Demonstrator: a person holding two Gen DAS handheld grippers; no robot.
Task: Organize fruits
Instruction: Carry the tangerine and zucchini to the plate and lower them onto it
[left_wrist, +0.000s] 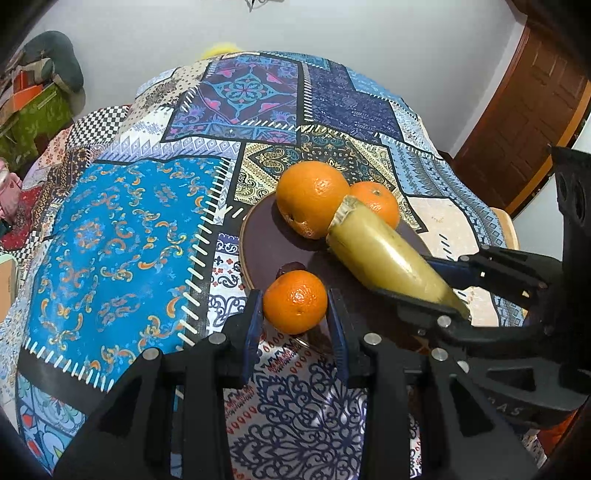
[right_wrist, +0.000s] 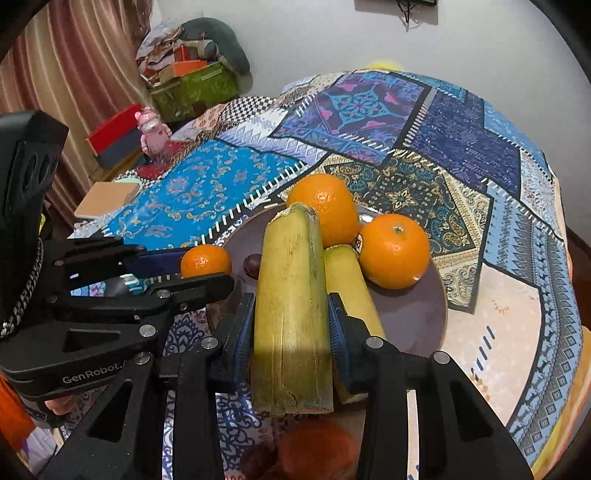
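Note:
A dark round plate (left_wrist: 266, 247) lies on the patchwork tablecloth and holds two oranges (left_wrist: 312, 197) (left_wrist: 376, 201). My left gripper (left_wrist: 295, 314) is shut on a small orange (left_wrist: 295, 301) at the plate's near edge. My right gripper (right_wrist: 291, 332) is shut on a yellow-green sugarcane piece (right_wrist: 291, 314) and holds it over the plate (right_wrist: 413, 317). It also shows in the left wrist view (left_wrist: 388, 254). A second cane piece (right_wrist: 349, 280) lies on the plate beside two oranges (right_wrist: 325, 210) (right_wrist: 393, 251). A small dark fruit (right_wrist: 252, 265) lies on the plate.
A pink figurine (right_wrist: 151, 133) and a tan box (right_wrist: 107, 197) stand at the table's left. More orange fruit (right_wrist: 317, 446), blurred, lies below my right gripper. A cluttered green crate (right_wrist: 192, 88) is by the wall. A wooden door (left_wrist: 517, 122) is at right.

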